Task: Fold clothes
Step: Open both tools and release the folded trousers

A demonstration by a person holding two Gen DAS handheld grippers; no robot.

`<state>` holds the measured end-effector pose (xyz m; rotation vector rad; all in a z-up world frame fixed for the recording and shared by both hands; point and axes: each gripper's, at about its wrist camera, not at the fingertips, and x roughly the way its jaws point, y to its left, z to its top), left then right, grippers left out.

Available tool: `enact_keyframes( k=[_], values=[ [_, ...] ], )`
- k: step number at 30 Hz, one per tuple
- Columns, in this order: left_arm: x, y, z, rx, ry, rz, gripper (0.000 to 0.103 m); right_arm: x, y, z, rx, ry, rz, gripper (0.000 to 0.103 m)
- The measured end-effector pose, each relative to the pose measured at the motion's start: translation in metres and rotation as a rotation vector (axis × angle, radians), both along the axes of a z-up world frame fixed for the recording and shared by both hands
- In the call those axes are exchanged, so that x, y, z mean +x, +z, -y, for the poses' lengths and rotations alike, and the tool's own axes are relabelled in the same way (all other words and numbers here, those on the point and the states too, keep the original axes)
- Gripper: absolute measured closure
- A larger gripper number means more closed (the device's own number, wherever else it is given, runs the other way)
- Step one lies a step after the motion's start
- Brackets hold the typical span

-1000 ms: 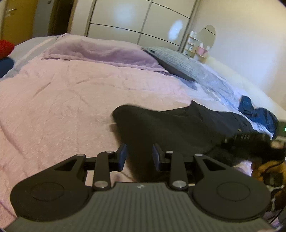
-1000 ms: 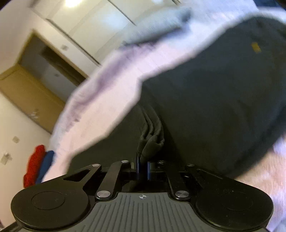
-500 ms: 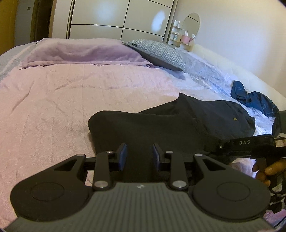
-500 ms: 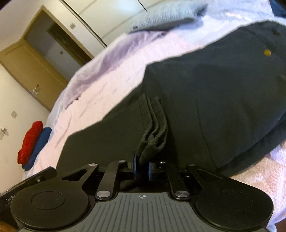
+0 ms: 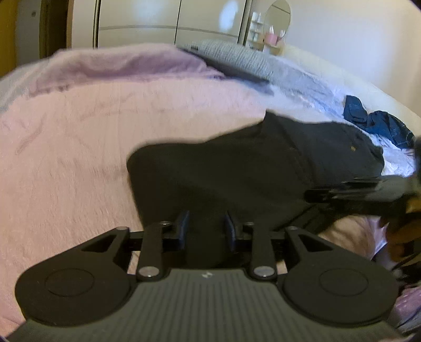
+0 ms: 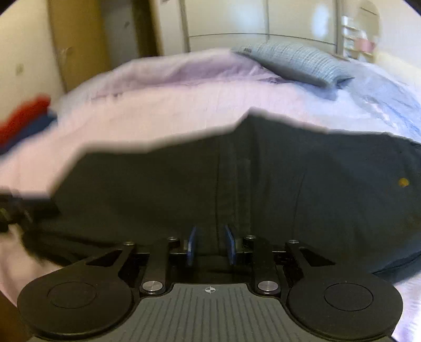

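Black trousers (image 6: pixel 263 184) flat under both grippers' parted fingers (image 6: pixel 191 246), the right's opening, nothing pinched.

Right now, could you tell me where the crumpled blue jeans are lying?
In the left wrist view the blue jeans lie at the far right on the pale sheet, just beyond the dark garment and right of the grey pillow.

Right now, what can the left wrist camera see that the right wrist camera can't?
Only the left wrist view shows the blue denim clothes at the bed's far right, and the round mirror. Only the right wrist view shows the red and blue pile at the left edge. Both show the dark trousers lying on the pink bedspread, the grey pillow, and an empty gripper: left gripper, right gripper, jaws opening.
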<state>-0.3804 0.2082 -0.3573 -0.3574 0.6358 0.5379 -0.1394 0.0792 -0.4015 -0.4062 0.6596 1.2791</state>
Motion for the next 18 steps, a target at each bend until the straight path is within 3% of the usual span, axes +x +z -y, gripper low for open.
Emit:
enact_keyframes(
  k=[3,6,10,14,18],
  values=[
    [-0.003,0.003,-0.003,-0.013,0.015,0.01,0.084,0.002,0.007,0.0,-0.033,0.001,-0.013,0.078],
    [-0.006,0.02,-0.015,0.005,0.024,0.077,0.085,0.013,0.027,0.006,0.02,-0.004,-0.067,0.078],
    [0.014,0.022,-0.046,0.056,0.058,0.071,0.085,0.016,0.045,-0.011,0.101,0.006,-0.036,0.078],
    [0.038,-0.006,-0.077,0.049,0.093,0.001,0.085,0.025,0.022,-0.053,0.067,0.019,-0.032,0.078],
    [0.042,-0.024,-0.079,0.037,0.12,0.007,0.084,0.024,-0.005,-0.068,0.014,0.038,0.016,0.078]
  ],
)
